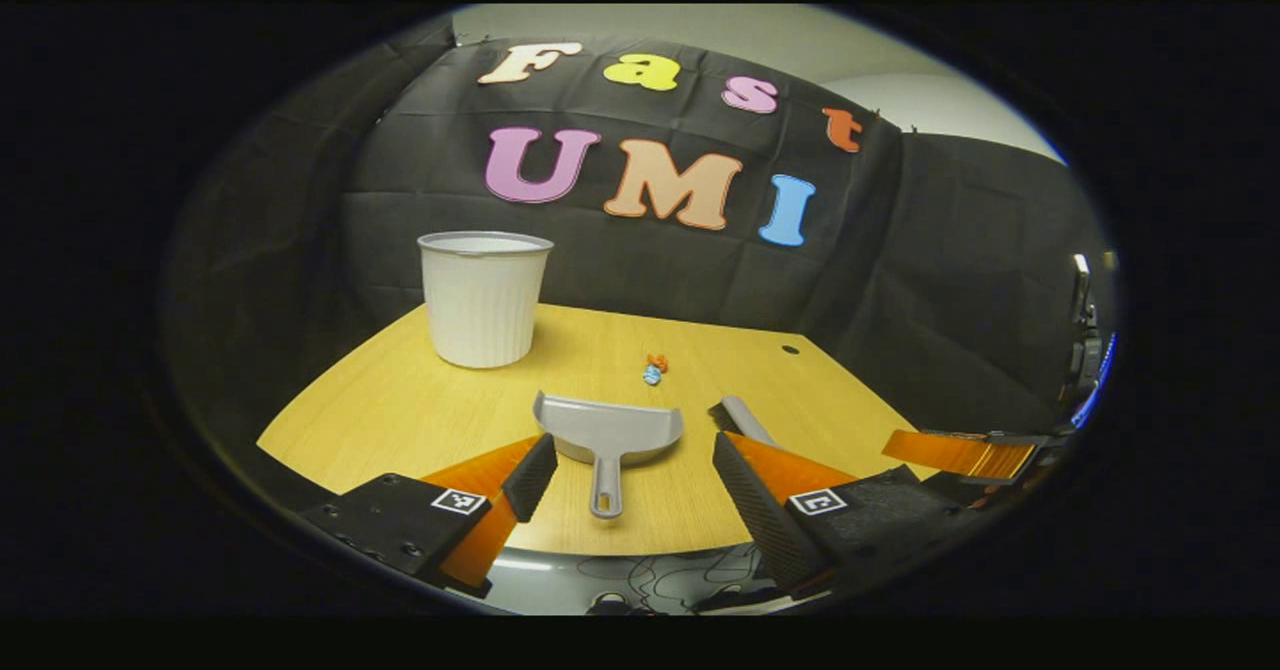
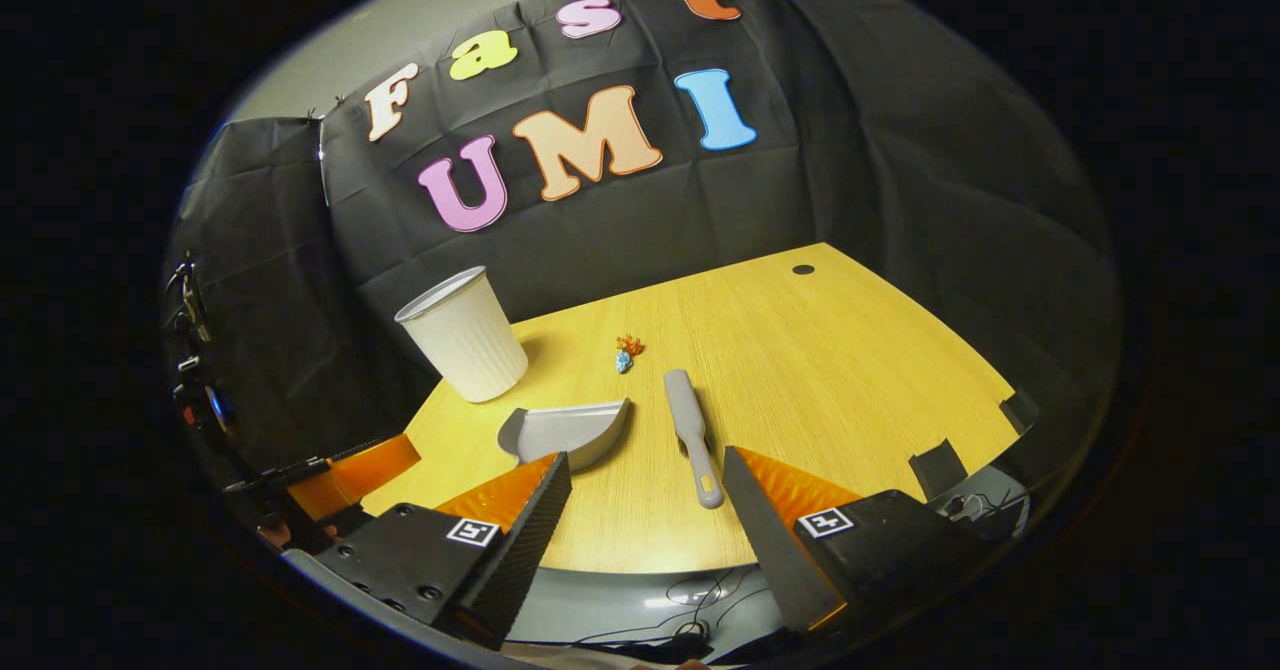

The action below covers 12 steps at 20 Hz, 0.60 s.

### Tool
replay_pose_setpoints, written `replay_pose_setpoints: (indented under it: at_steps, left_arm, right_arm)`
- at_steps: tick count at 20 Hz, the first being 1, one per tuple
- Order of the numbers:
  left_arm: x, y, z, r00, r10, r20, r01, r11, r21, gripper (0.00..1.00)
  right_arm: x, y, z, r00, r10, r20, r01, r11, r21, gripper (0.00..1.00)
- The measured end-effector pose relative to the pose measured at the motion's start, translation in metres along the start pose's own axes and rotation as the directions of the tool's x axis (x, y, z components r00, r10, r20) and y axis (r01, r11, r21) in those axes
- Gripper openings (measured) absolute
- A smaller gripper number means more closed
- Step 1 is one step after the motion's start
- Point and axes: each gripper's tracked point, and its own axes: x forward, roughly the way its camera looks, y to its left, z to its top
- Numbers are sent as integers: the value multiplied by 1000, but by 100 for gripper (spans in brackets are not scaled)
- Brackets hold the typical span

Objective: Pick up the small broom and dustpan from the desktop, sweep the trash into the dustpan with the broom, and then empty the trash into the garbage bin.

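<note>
A grey dustpan (image 1: 608,435) lies on the wooden desktop (image 1: 400,400), handle toward me. My left gripper (image 1: 630,485) hovers open just before that handle, holding nothing. A grey small broom (image 2: 690,430) lies to the right of the dustpan (image 2: 562,432), handle toward me; its head (image 1: 738,416) peeks out past my left gripper's right finger. My right gripper (image 2: 645,510) is open and empty, hanging short of the broom's handle. Small orange and blue trash scraps (image 1: 654,368) (image 2: 626,352) lie beyond both tools. A white ribbed garbage bin (image 1: 484,297) (image 2: 462,347) stands at the back left.
The desktop (image 2: 850,370) has a small dark hole (image 2: 802,270) near its far right corner. Cables lie on the floor below the desk's front edge (image 2: 640,560). The other gripper (image 1: 960,453) shows at the right edge of the left gripper view.
</note>
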Motion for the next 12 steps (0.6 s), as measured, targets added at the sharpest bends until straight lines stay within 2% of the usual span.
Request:
replay_pose_setpoints:
  at_steps: [12]
  left_arm:
    - [10,-1,-12,999,19,-39,-17,999,35,92]
  right_arm:
    - [11,-6,-2,999,6,-32,-6,1000,7,92]
